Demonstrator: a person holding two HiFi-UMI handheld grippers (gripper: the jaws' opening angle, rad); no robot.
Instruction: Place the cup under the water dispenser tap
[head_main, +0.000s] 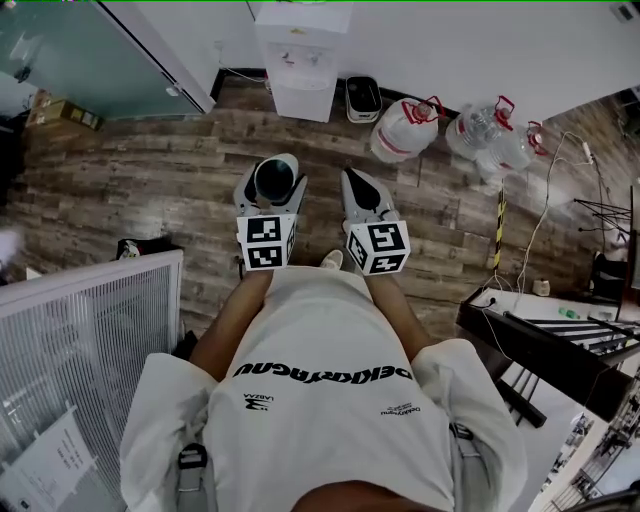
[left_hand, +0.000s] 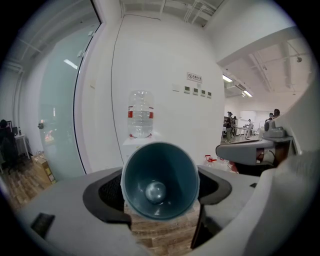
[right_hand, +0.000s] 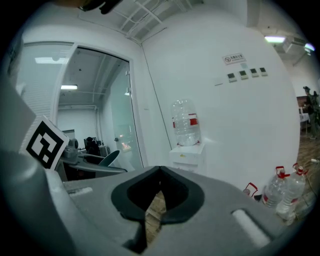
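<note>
Closest in the head view: a white cloth shirt with black print, and just ahead of it two cubes with square black-and-white markers, one per tool.

Left gripper: smooth grey moulded shells, black ribbed pads, jaws clamped on the flanks of the cup. In the left gripper view, looking straight into the cup: a smooth teal cone with a thin pale rim and a glossy rounded bottom, wedged between the two pads with its mouth toward the camera.

Right gripper: same grey shell, just beside the left one and apart from the cup. Jaws pressed together in the right gripper view, nothing between the right gripper's black pads but a thin slit showing the floor.

Underneath, a floor of matte grey-brown wood planks.

Farther ahead, against the smooth white wall, a boxy white water dispenser topped by a clear ribbed bottle with a red band. Cup well short of it, held over open floor. To the right of the dispenser, clear plastic jugs with red handles, lying on the planks.
</note>
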